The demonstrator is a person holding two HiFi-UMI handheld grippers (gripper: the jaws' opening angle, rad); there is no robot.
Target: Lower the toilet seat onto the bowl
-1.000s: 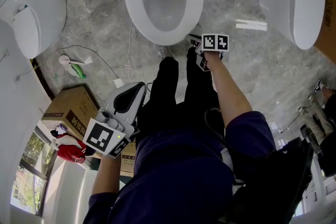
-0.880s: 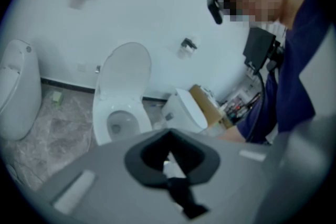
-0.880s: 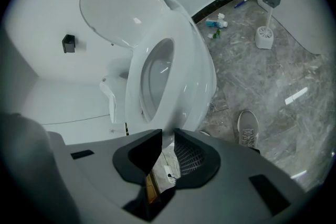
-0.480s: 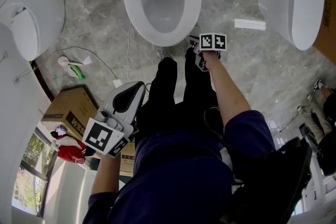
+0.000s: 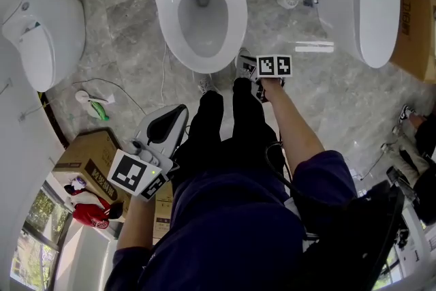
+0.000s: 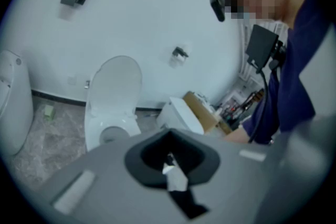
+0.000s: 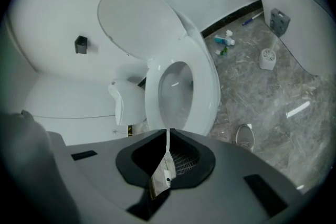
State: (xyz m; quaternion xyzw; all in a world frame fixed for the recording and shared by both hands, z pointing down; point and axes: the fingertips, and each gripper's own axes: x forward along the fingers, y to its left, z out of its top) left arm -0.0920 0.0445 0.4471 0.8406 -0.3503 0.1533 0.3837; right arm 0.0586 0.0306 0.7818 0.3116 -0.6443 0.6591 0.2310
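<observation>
The seat (image 5: 168,20) lay flat on the bowl (image 5: 203,24), long axis running straight away from me, with the lid (image 7: 131,21) upright behind it. My right gripper (image 5: 245,65), the nearer one, hung just off the seat's front end, to its right and clear of it. Its jaws had just been closing and stood pressed together on nothing. My left gripper (image 5: 176,112) hung farther back by my leg, jaws together and empty. The lowering looked done.

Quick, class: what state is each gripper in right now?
Left gripper: closed, empty.
Right gripper: jaws have just been closing, now shut, nothing between them.
</observation>
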